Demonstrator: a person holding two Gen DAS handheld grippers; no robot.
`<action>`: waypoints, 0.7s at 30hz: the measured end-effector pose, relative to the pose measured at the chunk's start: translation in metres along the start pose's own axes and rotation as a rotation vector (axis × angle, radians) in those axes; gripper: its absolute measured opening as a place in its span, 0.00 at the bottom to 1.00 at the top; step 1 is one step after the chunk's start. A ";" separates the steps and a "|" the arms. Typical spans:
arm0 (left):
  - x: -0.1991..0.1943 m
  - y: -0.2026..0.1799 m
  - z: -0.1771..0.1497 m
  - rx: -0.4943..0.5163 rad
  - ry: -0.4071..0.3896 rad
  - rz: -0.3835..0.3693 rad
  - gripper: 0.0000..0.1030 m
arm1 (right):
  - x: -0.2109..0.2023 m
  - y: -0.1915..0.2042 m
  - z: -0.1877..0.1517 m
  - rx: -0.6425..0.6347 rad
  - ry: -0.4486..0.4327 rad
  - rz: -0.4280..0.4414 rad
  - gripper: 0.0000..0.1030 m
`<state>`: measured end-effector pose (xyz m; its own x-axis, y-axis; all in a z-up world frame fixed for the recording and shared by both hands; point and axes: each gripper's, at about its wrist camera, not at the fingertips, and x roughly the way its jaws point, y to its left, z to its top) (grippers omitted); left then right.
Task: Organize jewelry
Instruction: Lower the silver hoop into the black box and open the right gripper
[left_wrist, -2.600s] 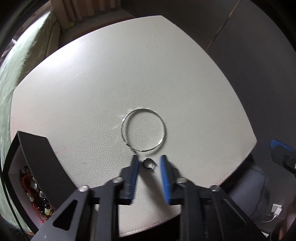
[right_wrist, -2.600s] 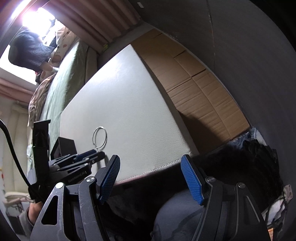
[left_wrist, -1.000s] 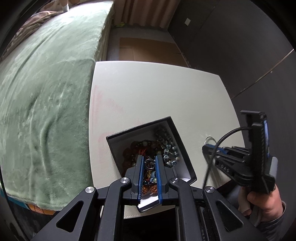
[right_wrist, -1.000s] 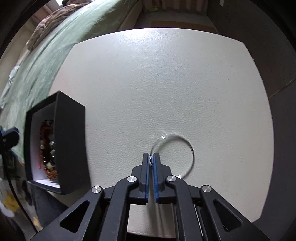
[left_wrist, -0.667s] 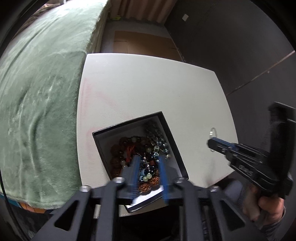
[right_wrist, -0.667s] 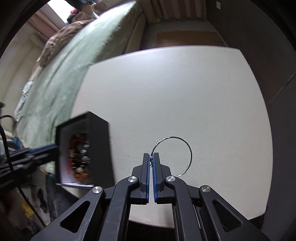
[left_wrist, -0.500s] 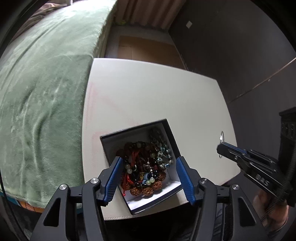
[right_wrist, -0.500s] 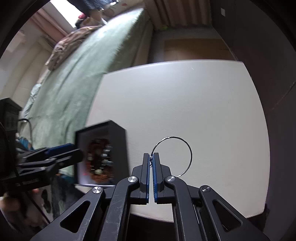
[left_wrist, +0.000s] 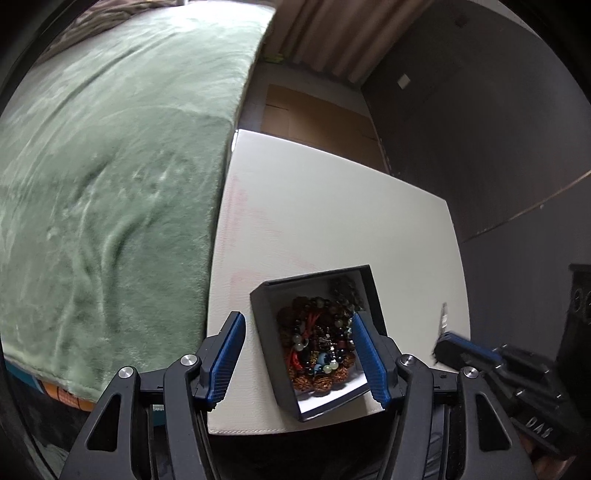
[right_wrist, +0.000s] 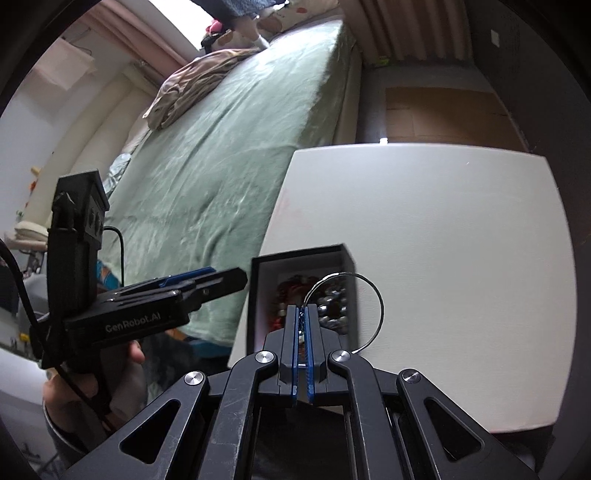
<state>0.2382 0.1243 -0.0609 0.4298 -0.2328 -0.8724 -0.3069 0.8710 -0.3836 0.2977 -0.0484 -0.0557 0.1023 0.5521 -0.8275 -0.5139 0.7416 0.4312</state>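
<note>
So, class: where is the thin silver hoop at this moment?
In the right wrist view, the silver hoop is pinched in the right tongs, held beside the black jewelry box.

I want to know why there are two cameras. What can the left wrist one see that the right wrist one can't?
Only the left wrist view shows the left gripper wide open around the whole pile of beads. Only the right wrist view shows the silver ring as a full loop, pinched in the shut right gripper, plus a hand. Both show the black box, white table and green bed.
</note>
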 end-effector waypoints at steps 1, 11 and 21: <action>-0.002 0.001 -0.001 -0.001 -0.001 0.000 0.59 | 0.004 0.001 0.000 0.002 0.005 0.007 0.04; -0.007 0.020 -0.008 -0.029 -0.008 0.003 0.59 | 0.039 -0.007 -0.008 0.109 0.083 0.041 0.19; -0.012 0.017 -0.018 -0.013 -0.025 -0.020 0.59 | 0.016 -0.013 -0.019 0.130 0.033 0.003 0.48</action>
<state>0.2126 0.1341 -0.0624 0.4570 -0.2395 -0.8566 -0.3092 0.8602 -0.4055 0.2896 -0.0567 -0.0820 0.0720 0.5435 -0.8363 -0.3994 0.7841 0.4751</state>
